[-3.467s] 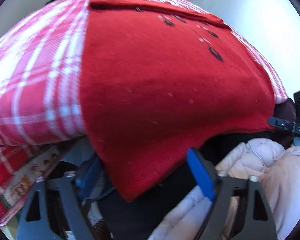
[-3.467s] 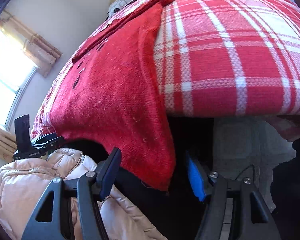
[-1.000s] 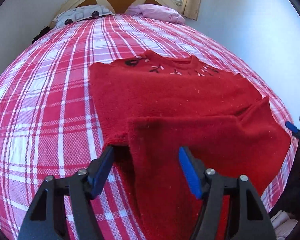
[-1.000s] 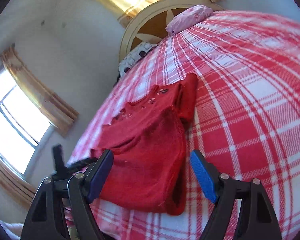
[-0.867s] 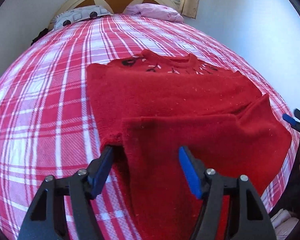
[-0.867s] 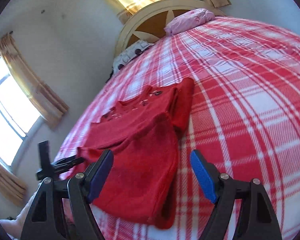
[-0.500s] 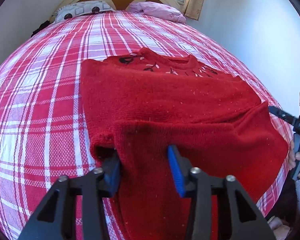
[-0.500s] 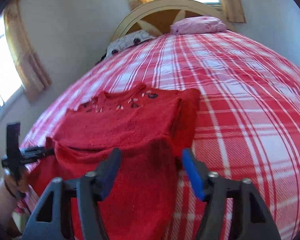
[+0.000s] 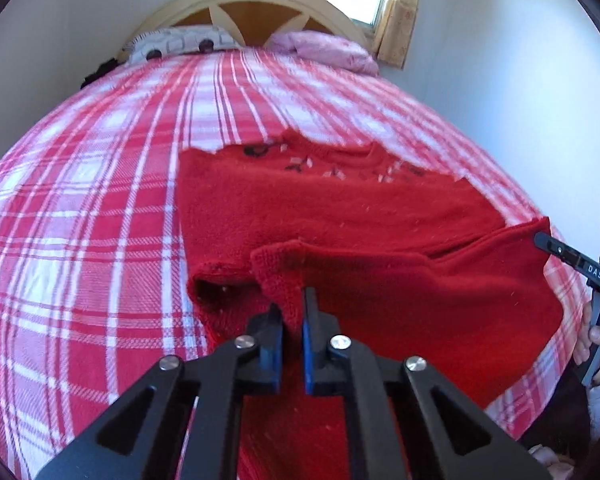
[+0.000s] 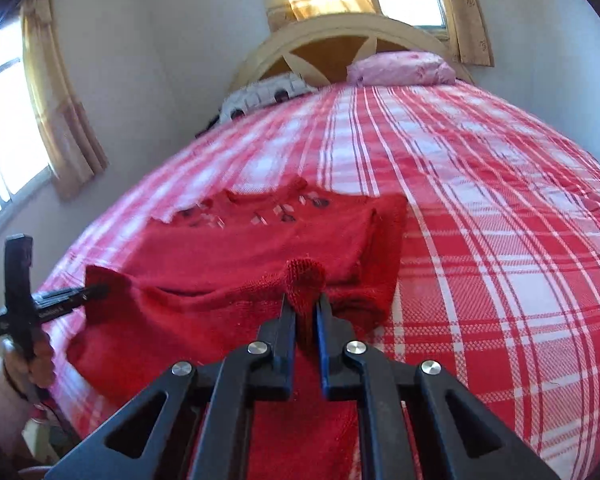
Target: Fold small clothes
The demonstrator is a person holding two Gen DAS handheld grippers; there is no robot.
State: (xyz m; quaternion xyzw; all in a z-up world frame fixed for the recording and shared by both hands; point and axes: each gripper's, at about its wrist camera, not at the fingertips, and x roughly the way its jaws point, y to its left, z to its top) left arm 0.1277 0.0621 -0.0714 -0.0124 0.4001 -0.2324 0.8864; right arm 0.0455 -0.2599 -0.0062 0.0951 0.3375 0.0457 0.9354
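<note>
The red sweater (image 9: 340,216) lay across the lower middle of the left wrist view on the red-and-white checked bed (image 9: 100,208), its decorated neckline toward the headboard (image 9: 256,4) at the top and its near hem raised off the blanket. The left gripper (image 9: 291,312) had its fingers pinched shut on one hem corner at lower centre, and in the right wrist view the right gripper (image 10: 305,304) was likewise clamped on the other corner, a knob of knit bulging above its fingers. The knit looked soft, light and floppy, likely to sag between the two holds and stretch rather than slip, so the thick ribbed hem corners seemed the soundest places to grip. A second earlier both pairs of fingers stood wide open around the hem; since then they had closed on it and drawn it slightly up, so the hem now arched between them. The far sleeve's lie was hard to judge, perhaps tucked under at the right edge in the right wrist view.
</note>
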